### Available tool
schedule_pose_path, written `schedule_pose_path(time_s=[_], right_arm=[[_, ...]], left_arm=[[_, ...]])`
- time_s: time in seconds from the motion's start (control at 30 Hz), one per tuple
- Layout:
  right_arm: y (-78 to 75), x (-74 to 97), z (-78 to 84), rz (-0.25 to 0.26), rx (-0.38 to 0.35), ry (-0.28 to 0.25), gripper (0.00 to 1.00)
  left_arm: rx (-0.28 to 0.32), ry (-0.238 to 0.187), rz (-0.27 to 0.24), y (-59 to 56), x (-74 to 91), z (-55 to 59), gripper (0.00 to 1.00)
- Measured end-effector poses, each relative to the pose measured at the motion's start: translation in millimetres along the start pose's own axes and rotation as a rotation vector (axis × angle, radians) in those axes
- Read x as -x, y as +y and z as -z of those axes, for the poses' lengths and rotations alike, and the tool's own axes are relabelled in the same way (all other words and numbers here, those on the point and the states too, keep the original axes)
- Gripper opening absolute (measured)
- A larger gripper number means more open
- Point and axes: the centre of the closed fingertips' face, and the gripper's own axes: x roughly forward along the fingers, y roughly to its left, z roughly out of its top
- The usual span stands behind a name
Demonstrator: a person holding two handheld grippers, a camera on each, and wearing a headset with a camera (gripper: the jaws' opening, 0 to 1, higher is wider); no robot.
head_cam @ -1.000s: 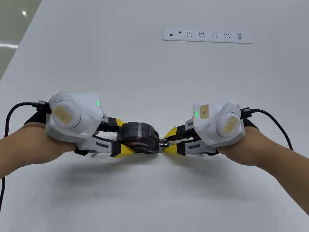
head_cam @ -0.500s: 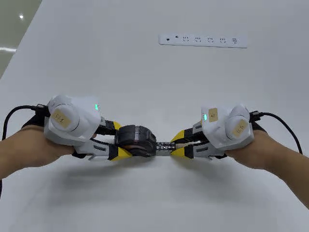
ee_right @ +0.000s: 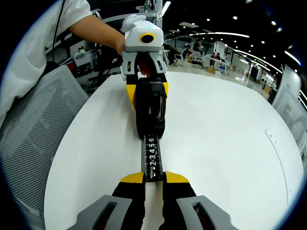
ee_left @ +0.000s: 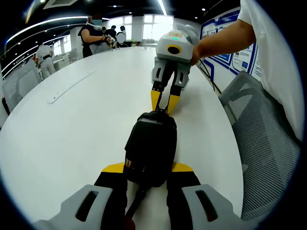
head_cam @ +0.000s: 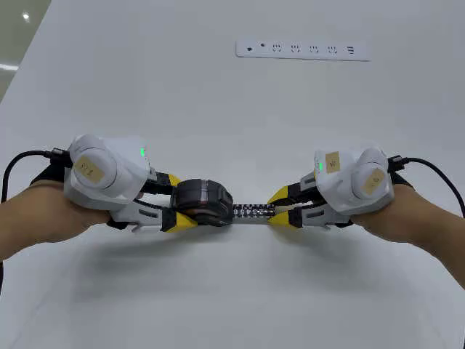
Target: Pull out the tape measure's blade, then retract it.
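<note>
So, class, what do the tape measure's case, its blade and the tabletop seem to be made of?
Tape measure case: matt black plastic or rubber, judging by its moulded ridges. Blade: thin dark strip with white printed numbers, probably coated steel. Tabletop: smooth white with a faint sheen, perhaps laminate; the look leaves it open.

Tape measure (head_cam: 204,203) between left hand-held gripper (head_cam: 180,203) and right hand-held gripper (head_cam: 279,208); power strip (head_cam: 301,49) on table (head_cam: 218,109) behind.

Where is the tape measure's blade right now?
In the head view, the blade stretches across the low centre of the white table, between the tape measure case clamped in the left gripper and the right gripper pinching its tip.
</note>
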Motion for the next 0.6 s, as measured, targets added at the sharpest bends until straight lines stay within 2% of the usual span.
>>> schedule_pose_path(time_s=[0.6], right_arm=[[0.4, 18.6, 10.0, 0.02, 0.0, 0.023, 0.09]], left_arm=[[0.007, -0.001, -0.004, -1.6, 1.1, -1.3, 0.26]])
